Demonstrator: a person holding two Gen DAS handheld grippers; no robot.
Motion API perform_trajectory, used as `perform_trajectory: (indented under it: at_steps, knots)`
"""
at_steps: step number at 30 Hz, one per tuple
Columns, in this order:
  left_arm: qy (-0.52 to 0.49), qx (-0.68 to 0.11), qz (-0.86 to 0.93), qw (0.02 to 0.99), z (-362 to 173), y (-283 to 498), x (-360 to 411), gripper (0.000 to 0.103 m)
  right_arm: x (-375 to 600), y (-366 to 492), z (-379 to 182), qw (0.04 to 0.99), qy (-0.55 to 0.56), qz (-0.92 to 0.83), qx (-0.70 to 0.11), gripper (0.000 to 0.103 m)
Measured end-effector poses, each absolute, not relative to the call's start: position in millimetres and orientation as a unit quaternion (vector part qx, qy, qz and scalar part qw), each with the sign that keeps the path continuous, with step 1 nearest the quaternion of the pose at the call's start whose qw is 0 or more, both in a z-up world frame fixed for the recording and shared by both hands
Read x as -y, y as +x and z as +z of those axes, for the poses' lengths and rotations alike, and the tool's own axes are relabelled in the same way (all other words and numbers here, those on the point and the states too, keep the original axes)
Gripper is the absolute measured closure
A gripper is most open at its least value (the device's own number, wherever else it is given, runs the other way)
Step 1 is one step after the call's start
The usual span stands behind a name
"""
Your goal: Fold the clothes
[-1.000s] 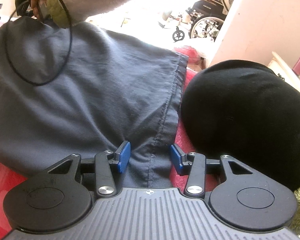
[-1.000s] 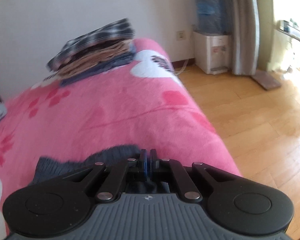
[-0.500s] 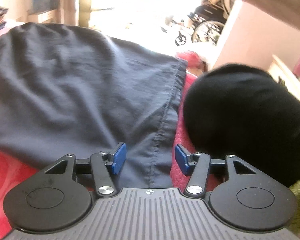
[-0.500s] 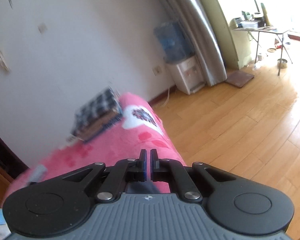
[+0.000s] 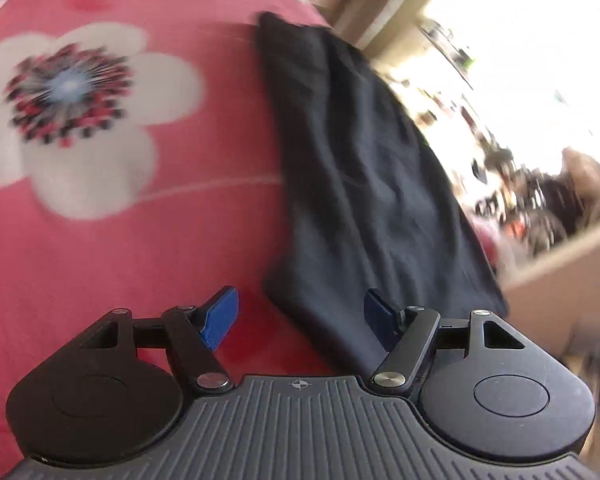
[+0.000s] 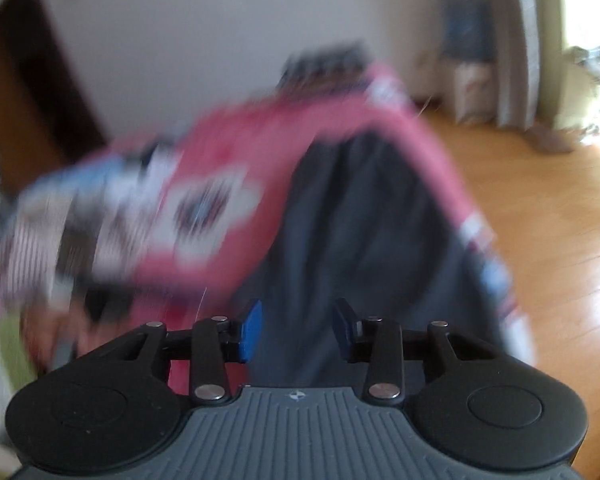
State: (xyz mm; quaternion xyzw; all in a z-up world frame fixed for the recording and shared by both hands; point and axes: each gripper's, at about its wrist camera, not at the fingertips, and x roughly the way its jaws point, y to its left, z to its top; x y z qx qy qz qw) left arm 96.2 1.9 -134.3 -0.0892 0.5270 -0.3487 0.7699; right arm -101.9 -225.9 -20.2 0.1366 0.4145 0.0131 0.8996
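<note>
Though blurred, right view alone shows stacked clothes (image 6: 324,66).

home bedroom, pink flowered blanket (image 5: 100,240) on a bed, wooden floor (image 6: 560,240), curtain (image 6: 528,40)

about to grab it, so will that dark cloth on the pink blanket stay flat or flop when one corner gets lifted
The dark garment will probably flop: it lies limp, with soft wrinkles, following the pink blanket. It looks thin, so likely light. The fleecy blanket may drag on it if pushed. The open left gripper would likely bunch it.
</note>
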Motion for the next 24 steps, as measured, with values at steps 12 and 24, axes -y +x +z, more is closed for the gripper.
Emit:
perform_trajectory:
  at_steps: [12,24]
  knots:
    - [-0.141,-0.544,-0.316,0.764,-166,116,-36,0.033,117,-69,-109,0.876,-0.049,0.007,-0.480,0.062]
    - [-0.177,-0.516,-0.316,0.776,-173,139,-42,0.033,235,51,-166,0.923,0.059,-0.184,-0.334,0.022]
